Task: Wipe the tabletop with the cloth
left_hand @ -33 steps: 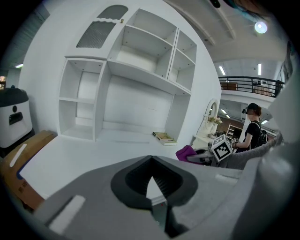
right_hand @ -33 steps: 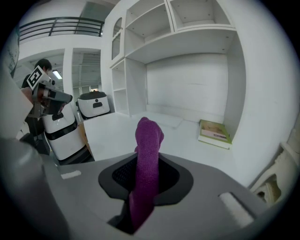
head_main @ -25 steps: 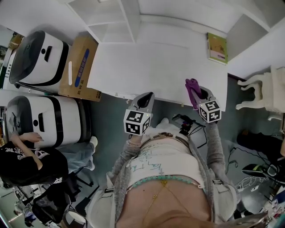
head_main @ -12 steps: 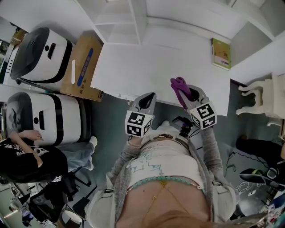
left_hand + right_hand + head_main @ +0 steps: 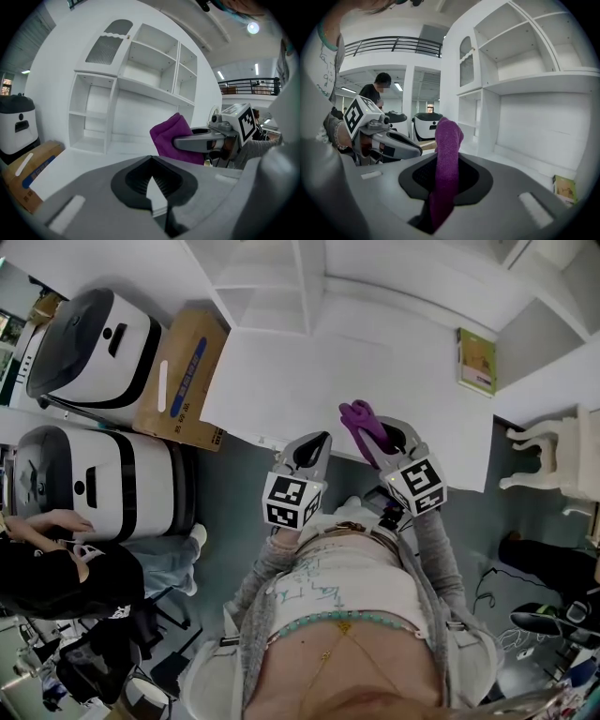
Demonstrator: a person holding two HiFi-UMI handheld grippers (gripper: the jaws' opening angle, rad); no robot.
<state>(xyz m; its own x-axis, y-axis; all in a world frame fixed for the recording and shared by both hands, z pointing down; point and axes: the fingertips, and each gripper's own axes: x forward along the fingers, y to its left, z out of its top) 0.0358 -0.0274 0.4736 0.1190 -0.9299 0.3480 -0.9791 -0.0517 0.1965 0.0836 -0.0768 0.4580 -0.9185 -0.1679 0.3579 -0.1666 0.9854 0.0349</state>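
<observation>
Head view: right hand-held gripper point(image 5: 377, 439) holds the purple cloth point(image 5: 359, 420) over the near edge of the white surface point(image 5: 300, 381). Contact can't be told. Left hand-held gripper point(image 5: 312, 452) sits just to its left.

Left gripper view: jaws pressed together, nothing between.

Right gripper view: jaws pinch the cloth, its free end sticking out beyond them.

Judged step: cloth in grip, wiping not begun. Next calls for pressing it flat and sweeping.

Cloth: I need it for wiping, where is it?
The cloth is clamped in the right gripper, centre-right in the head view, at the tabletop's near edge, just right of the left gripper.
</observation>
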